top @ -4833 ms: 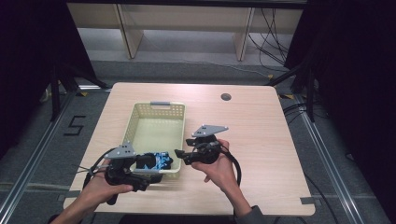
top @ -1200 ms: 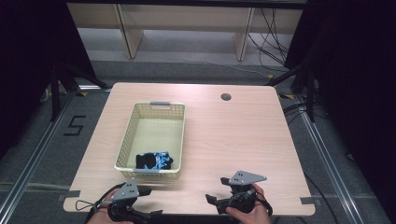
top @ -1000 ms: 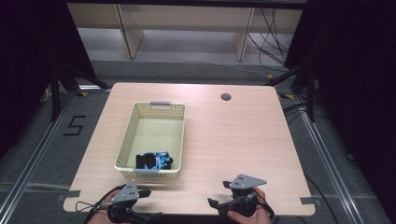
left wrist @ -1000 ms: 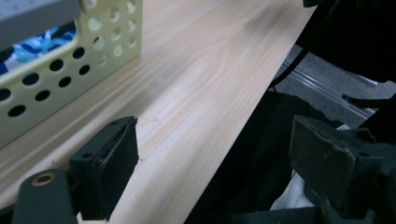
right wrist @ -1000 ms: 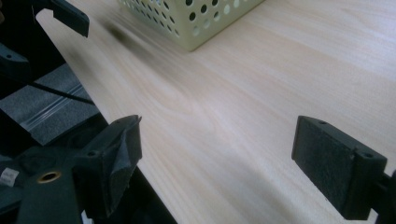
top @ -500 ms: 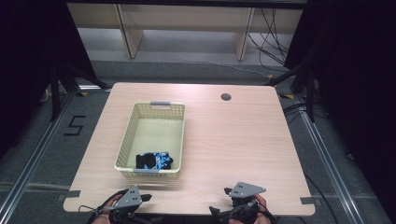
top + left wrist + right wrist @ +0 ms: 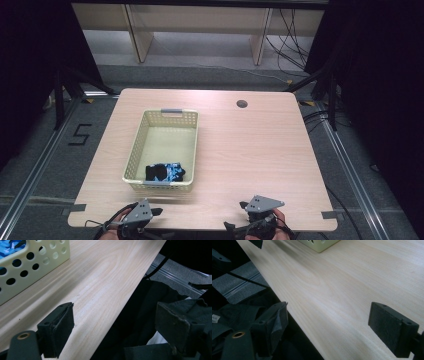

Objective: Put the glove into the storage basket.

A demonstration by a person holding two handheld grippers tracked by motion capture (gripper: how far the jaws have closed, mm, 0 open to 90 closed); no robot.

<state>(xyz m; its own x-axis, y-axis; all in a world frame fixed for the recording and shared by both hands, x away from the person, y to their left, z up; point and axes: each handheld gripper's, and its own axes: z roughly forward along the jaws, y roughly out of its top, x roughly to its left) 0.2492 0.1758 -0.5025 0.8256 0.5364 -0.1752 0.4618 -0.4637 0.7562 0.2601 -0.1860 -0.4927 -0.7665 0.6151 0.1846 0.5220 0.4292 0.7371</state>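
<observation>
1. A black-and-blue patterned cloth item (image 7: 165, 172), perhaps a glove or a sock, lies bunched in the near end of the cream perforated basket (image 7: 136, 145), against its front wall. We judge that it has been deposited there, since nothing touches it and it sits wholly inside the rim.

2. The basket stands left of centre on the wooden table (image 7: 250, 150), long side running away from us, its grey handle clips at the near and far ends. Placed so, its open top is within easy reach of both hands.

3. We hold the left gripper (image 7: 150, 212) and the right gripper (image 7: 245, 210) low at the near table edge, well apart from the basket and from each other. Both have their jaws spread wide with nothing between them; we read this as a rest pose, the work in the basket apparently finished.

4. The high view gives us the whole layout: basket, cloth, the dark cable hole (image 7: 242, 104) at the far side of the table, and a shelf unit (image 7: 200, 20) beyond. It cannot settle how the jaws stand.

5. The left gripper view settles that for its own gripper (image 7: 115, 327), pads parted over the table edge and dark clothing below, and it catches a corner of blue cloth (image 7: 10, 246) through the basket's round holes.

6. The right gripper view shows its gripper (image 7: 329, 327) equally parted above bare woodgrain, with a basket corner (image 7: 319, 245) at the top.
</observation>
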